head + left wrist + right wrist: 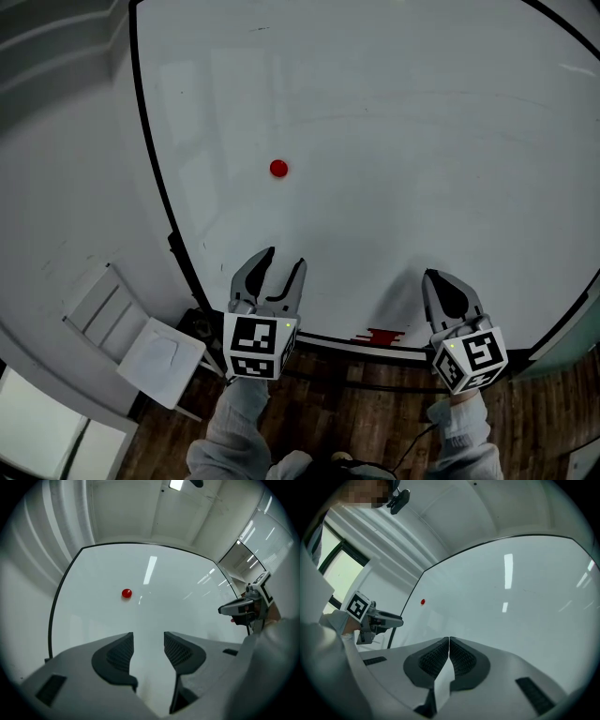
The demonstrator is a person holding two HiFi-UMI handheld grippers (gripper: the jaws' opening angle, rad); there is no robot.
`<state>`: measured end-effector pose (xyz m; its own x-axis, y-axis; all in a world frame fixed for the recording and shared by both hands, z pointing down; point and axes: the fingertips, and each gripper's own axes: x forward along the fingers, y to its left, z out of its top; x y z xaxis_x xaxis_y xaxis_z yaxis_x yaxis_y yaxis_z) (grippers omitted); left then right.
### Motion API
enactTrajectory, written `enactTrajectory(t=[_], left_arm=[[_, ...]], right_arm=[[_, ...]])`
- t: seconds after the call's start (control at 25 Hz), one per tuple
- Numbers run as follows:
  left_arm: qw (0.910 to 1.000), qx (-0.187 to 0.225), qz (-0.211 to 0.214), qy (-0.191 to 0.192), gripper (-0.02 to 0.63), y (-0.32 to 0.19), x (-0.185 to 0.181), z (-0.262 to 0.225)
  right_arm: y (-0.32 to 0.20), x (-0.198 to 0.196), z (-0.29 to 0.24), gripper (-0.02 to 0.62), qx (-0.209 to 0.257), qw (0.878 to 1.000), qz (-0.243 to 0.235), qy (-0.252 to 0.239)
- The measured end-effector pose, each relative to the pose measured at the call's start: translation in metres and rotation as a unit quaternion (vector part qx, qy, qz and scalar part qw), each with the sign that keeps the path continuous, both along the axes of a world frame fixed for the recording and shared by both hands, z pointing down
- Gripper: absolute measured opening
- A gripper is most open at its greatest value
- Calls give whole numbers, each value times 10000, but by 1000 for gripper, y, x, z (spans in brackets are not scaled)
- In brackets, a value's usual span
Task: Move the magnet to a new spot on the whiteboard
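We hold both grippers at the near edge of the whiteboard [422,141], and neither touches the magnet [278,169]. The magnet sits on the left part of the board, well apart from the frame, farther off than the left gripper [286,258] and a little left of the gap between its fingers. Those fingers stand moderately apart with nothing between them. The right gripper [431,277] is off to the right, its fingers pressed together on nothing, so we judge the left the nearer one to reach out. The magnet is a small, round, plain red button, with no long axis to line up on.
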<state>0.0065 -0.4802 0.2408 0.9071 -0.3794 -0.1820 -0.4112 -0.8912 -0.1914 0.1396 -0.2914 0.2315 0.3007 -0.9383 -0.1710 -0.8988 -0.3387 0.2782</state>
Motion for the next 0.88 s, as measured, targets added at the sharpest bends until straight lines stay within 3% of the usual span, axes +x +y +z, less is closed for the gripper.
enactTrajectory(t=[0.48, 0.88], left_arm=[[9950, -751, 581, -320, 202, 20, 22, 76], [9797, -1210, 1493, -572, 192, 68, 50, 124]], right_arm=[[28, 26, 58, 28, -107, 9955, 474, -809], [63, 30, 101, 28, -132, 9860, 875, -1412]])
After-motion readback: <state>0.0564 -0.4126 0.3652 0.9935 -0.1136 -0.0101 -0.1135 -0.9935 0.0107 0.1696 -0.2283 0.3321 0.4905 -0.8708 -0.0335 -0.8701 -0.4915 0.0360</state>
